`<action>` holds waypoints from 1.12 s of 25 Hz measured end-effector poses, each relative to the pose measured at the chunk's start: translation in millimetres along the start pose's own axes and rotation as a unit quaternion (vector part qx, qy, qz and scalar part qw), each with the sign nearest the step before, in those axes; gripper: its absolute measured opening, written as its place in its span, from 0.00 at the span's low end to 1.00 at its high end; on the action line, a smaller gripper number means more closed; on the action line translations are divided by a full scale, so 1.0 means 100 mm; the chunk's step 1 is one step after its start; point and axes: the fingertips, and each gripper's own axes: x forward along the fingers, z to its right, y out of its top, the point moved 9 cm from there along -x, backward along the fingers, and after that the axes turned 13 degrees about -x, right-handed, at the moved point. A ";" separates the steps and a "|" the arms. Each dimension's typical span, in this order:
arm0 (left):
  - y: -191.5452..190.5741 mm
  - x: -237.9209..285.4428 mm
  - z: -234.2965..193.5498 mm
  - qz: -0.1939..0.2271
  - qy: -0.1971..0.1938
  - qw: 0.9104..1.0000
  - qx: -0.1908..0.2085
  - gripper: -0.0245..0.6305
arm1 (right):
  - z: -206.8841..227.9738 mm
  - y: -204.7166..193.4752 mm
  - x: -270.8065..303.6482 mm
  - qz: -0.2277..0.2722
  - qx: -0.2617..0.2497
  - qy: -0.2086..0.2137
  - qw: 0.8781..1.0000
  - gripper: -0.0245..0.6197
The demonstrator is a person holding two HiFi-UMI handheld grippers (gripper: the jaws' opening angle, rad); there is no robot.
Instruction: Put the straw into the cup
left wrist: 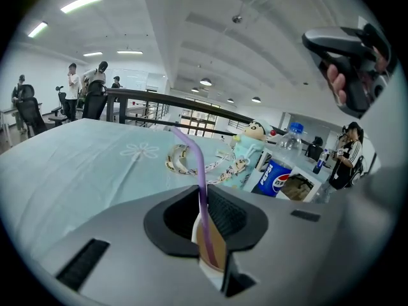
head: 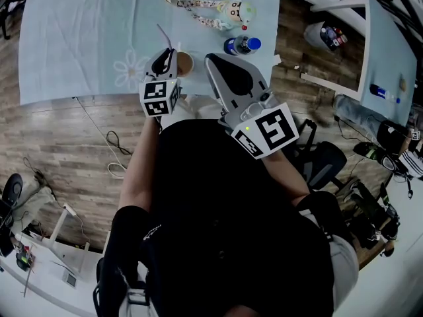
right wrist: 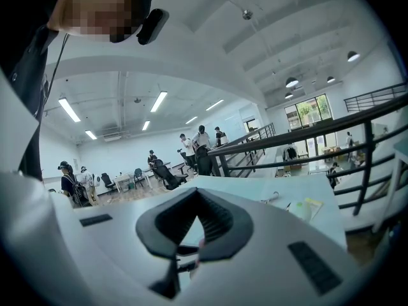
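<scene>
Two fingers (left wrist: pixel 156 228) of the left gripper (left wrist: pixel 205 228) stand slightly apart with the purple straw (left wrist: pixel 199 171) between them; its lower end sits in the paper cup (left wrist: pixel 213 250) on the table (head: pixel 79 45), upper centre of the head view. Fingers of the right gripper (right wrist: pixel 191 247) closed, just right of the cup.

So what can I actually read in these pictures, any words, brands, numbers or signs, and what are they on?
"PEPSI": on the blue label of the bottle on the table.
Small characters beside that logo: too blurred to read.
Left gripper's cube and right gripper's cube: black-and-white square patterns, no words.
Patterned strap: print too small to read.
</scene>
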 end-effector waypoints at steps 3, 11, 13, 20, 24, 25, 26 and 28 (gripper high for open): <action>-0.01 0.01 0.00 -0.002 0.001 1.000 0.000 0.12 | 0.01 -0.01 0.00 0.000 0.001 0.000 1.000 0.05; -0.05 0.01 0.03 -0.007 -0.005 1.000 0.001 0.17 | 0.03 -0.02 -0.03 0.001 0.004 -0.002 1.000 0.05; -0.06 0.00 0.03 -0.007 -0.006 1.000 0.003 0.19 | 0.03 -0.03 -0.03 0.002 0.004 -0.002 1.000 0.05; -0.05 -0.19 0.00 0.005 -0.006 1.000 -0.001 0.23 | -0.04 0.00 -0.05 0.006 0.002 -0.005 1.000 0.05; 0.03 -0.41 -0.03 0.025 -0.012 1.000 -0.001 0.17 | -0.15 0.00 -0.05 0.005 0.000 -0.009 1.000 0.05; 0.06 -0.47 -0.04 0.032 -0.017 0.999 -0.001 0.14 | -0.19 0.00 -0.05 0.006 -0.001 -0.012 1.000 0.05; 0.09 -0.53 -0.04 0.040 -0.023 0.999 -0.001 0.12 | -0.24 0.01 -0.06 0.006 -0.002 -0.016 1.000 0.05; 0.16 -0.68 -0.04 0.056 -0.038 0.998 -0.001 0.09 | -0.35 0.01 -0.08 0.008 -0.005 -0.025 1.000 0.05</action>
